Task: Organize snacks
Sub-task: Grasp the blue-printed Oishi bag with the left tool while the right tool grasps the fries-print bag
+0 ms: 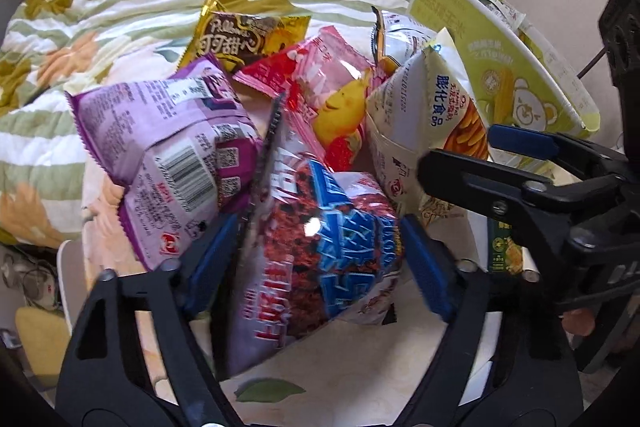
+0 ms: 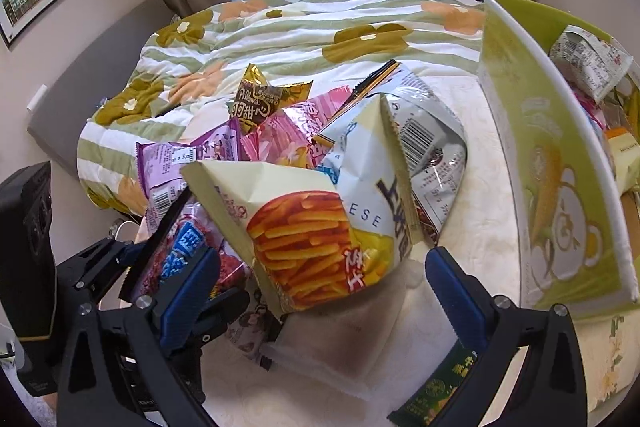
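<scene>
A pile of snack bags lies on the bed. My left gripper [image 1: 316, 251] has its blue pads on both sides of a red and blue snack bag [image 1: 320, 247], closed onto it. It shows at the left in the right wrist view [image 2: 180, 251]. My right gripper [image 2: 324, 267] is open around a cream bag with orange sticks [image 2: 312, 239], which also shows in the left wrist view [image 1: 432, 115]. A purple bag [image 1: 172, 147], a pink bag [image 1: 320, 75] and a brown-gold bag [image 1: 240, 39] lie behind. A green cardboard box [image 2: 560, 187] stands at the right.
A flowered green-striped quilt [image 1: 120, 11] covers the bed behind the pile. A small green packet [image 2: 436, 391] lies on the white mattress [image 2: 480, 155] by my right gripper. The box holds several packets [image 2: 588, 63]. A window with curtains is beyond the bed.
</scene>
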Motion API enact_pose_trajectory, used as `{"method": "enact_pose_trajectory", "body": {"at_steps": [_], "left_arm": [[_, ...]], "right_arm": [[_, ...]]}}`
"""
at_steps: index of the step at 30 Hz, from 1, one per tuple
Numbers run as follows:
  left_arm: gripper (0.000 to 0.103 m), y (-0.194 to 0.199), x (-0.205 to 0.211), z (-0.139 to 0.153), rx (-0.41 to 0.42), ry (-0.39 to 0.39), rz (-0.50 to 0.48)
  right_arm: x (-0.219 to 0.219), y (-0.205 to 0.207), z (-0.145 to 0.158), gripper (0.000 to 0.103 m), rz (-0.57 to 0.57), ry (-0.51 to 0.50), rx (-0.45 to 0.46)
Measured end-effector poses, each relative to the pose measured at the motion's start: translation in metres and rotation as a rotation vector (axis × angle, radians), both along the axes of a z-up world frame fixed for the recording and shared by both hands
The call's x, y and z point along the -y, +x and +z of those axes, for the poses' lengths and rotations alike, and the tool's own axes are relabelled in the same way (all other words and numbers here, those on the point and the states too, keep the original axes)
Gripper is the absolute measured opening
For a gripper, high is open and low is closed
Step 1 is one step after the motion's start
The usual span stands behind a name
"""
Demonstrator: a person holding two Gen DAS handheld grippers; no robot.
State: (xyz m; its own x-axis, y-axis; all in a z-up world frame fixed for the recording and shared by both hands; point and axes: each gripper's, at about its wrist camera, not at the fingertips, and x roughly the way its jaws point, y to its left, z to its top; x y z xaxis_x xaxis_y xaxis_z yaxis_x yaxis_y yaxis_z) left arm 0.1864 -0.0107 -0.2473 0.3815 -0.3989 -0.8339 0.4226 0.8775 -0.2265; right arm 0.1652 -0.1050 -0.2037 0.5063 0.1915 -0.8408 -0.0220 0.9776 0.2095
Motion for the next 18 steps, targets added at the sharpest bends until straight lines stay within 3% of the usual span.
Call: {"method": "enact_pose_trajectory", "body": {"at_steps": [18], "left_arm": [[0.067,-0.005,0.002,0.005,-0.01,0.041,0.031]], "right_arm": [[-0.002,0.024,-0.018,0.102,0.084,0.001,-0.007]]}}
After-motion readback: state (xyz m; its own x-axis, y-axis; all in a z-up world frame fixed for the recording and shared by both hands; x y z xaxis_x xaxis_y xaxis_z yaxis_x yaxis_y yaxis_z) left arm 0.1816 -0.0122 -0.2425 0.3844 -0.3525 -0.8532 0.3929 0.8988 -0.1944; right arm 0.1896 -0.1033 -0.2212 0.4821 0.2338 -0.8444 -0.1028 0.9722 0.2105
